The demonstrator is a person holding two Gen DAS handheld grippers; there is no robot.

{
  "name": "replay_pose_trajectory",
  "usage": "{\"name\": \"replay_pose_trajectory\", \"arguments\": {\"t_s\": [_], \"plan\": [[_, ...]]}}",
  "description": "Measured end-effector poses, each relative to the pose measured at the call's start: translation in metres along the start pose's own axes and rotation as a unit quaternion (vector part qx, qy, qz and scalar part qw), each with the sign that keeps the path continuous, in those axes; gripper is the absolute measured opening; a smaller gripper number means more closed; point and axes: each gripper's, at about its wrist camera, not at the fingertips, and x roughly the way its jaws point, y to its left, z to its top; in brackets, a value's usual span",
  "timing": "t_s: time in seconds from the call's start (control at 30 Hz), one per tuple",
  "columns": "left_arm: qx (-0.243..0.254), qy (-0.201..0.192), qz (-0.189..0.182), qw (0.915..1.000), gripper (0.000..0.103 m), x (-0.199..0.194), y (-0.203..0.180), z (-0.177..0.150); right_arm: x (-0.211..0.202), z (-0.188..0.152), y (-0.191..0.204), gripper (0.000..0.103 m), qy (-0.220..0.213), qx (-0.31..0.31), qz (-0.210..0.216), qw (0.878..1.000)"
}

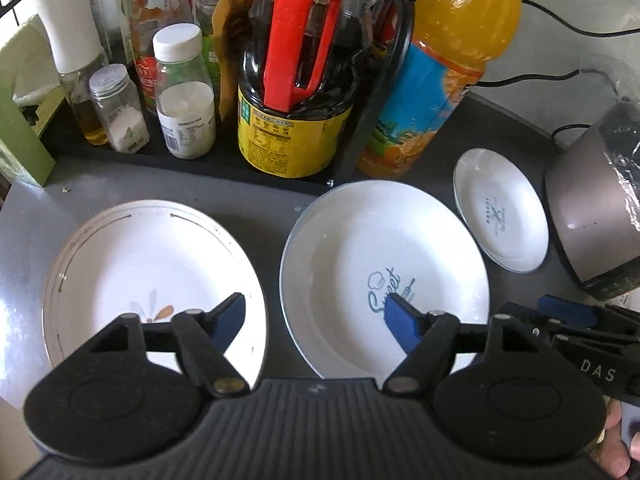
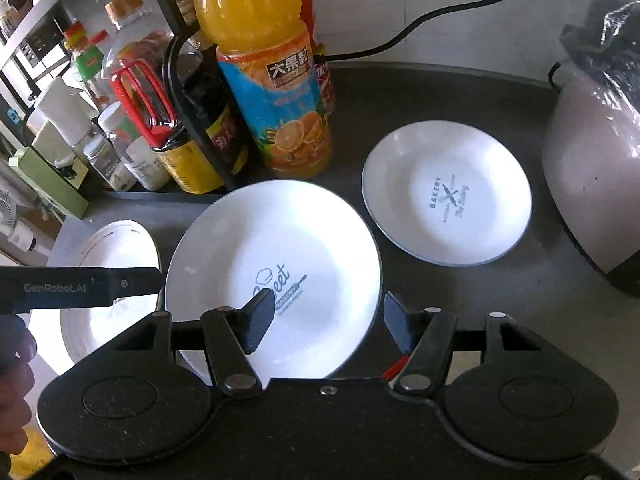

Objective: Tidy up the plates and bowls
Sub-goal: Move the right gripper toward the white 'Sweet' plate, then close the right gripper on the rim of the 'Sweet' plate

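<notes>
glossy white glazed plates lie ahead of the matt black plastic gripper; the dark countertop beneath looks dull, the juice bottle beyond shiny plastic.

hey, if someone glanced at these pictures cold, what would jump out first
Three white plates in a row on the dark counter, the middle one printed "Sweet". Behind them stands a bright orange juice bottle beside a rack crowded with condiment bottles. Both open grippers hover in front.
</notes>
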Motion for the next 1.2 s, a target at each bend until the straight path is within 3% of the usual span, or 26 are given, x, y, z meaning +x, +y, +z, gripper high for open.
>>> {"name": "replay_pose_trajectory", "arguments": {"t_s": [0.17, 0.3, 0.43, 0.63, 0.77, 0.93, 1.2], "plan": [[0.007, -0.001, 0.005, 1.0000, 0.069, 0.015, 0.001, 0.006, 0.013, 0.005, -0.005, 0.060, 0.014, 0.019, 0.003, 1.000], [0.008, 0.016, 0.003, 0.9998, 0.054, 0.031, 0.002, 0.011, 0.026, 0.005, -0.009, 0.052, 0.029, 0.034, 0.004, 0.999], [0.004, 0.031, 0.001, 0.9995, 0.043, 0.044, 0.004, 0.014, 0.037, 0.004, -0.017, 0.051, 0.043, 0.052, -0.005, 0.998], [0.011, 0.047, 0.003, 0.9988, 0.036, 0.062, 0.004, 0.020, 0.052, 0.006, -0.025, 0.041, 0.065, 0.066, -0.010, 0.996], [0.010, 0.074, 0.005, 0.9972, 0.036, 0.078, 0.008, 0.026, 0.062, 0.009, -0.026, 0.041, 0.077, 0.073, -0.016, 0.994], [0.011, 0.093, 0.007, 0.9956, 0.027, 0.094, 0.010, 0.029, 0.072, 0.014, -0.028, 0.040, 0.090, 0.084, -0.020, 0.992], [0.011, 0.098, 0.016, 0.9950, 0.019, 0.103, 0.010, 0.029, 0.095, 0.024, -0.029, 0.033, 0.129, 0.079, -0.027, 0.988]]}}
